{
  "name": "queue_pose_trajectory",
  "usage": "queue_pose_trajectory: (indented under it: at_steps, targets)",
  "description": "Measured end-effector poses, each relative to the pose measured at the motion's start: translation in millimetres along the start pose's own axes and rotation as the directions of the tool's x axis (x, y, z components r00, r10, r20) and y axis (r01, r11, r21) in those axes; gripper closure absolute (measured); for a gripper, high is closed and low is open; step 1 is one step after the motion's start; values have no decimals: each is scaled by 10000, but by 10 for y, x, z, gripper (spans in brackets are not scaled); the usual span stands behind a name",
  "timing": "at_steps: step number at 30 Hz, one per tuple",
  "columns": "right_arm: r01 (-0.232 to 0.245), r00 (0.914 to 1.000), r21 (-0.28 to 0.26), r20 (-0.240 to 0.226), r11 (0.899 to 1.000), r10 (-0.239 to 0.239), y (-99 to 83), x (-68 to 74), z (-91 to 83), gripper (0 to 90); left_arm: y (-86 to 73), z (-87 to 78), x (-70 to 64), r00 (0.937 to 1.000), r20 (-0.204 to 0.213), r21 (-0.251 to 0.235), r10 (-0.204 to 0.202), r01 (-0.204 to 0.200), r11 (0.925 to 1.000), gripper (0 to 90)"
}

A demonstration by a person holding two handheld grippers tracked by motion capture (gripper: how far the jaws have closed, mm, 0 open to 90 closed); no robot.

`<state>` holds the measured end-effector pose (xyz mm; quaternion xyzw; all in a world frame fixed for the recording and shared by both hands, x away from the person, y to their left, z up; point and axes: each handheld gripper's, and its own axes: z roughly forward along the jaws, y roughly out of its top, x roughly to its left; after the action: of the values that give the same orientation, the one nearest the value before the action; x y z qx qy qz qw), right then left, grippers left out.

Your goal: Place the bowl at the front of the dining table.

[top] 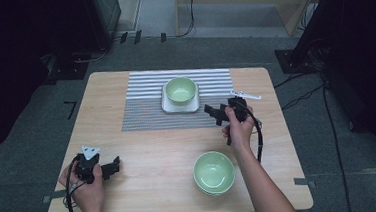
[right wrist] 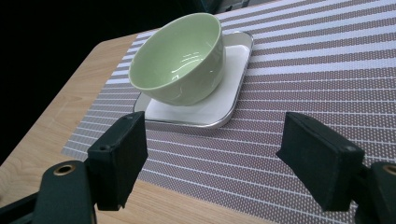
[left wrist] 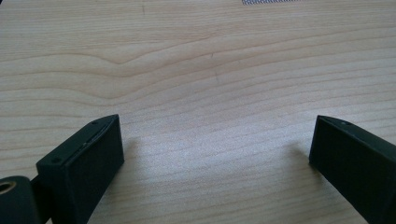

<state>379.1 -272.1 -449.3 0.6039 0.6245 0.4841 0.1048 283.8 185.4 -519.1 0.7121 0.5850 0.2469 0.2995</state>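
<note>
Both tools gape: left tool point(top: 111, 168) low, right tool point(top: 215, 113) raised forward.

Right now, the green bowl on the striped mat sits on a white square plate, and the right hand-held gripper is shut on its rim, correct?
Not quite. The right hand-held gripper is open and apart from the green bowl, short of it above the striped mat, as the right gripper view shows. The bowl does sit on the white square plate.

Placemat point(left wrist: 271, 2) cropped by the top edge.

glossy glazed green bowl point(right wrist: 180, 60) on smooth white tray point(right wrist: 219, 100). woven striped mat point(right wrist: 317, 70), matt pale wood table point(left wrist: 196, 70). matt black jaws.
</note>
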Motion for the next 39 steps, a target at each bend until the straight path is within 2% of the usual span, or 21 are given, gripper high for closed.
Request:
queue_pose_trajectory:
  at_steps: [9, 18, 29, 39]
  targets:
    - [128, 9999, -338, 23, 9993, -128, -43, -4, -119, 230, 0, 0, 0, 10000, -1, 0, -1, 1, 10000, 26]
    - [286, 9995, -363, 140, 9989, -281, -115, -45, -211, 229, 0, 0, 0, 10000, -3, 0, 1, -1, 10000, 26]
    - [291, 9991, -621, 315, 9976, -272, -245, -151, -370, 231, 0, 0, -1, 10000, -2, -3, 1, -1, 10000, 26]
    - [493, 9972, -737, 597, 9961, -450, -375, -258, -507, 229, 0, -1, -1, 10000, 12, 5, 21, -21, 10000, 26]
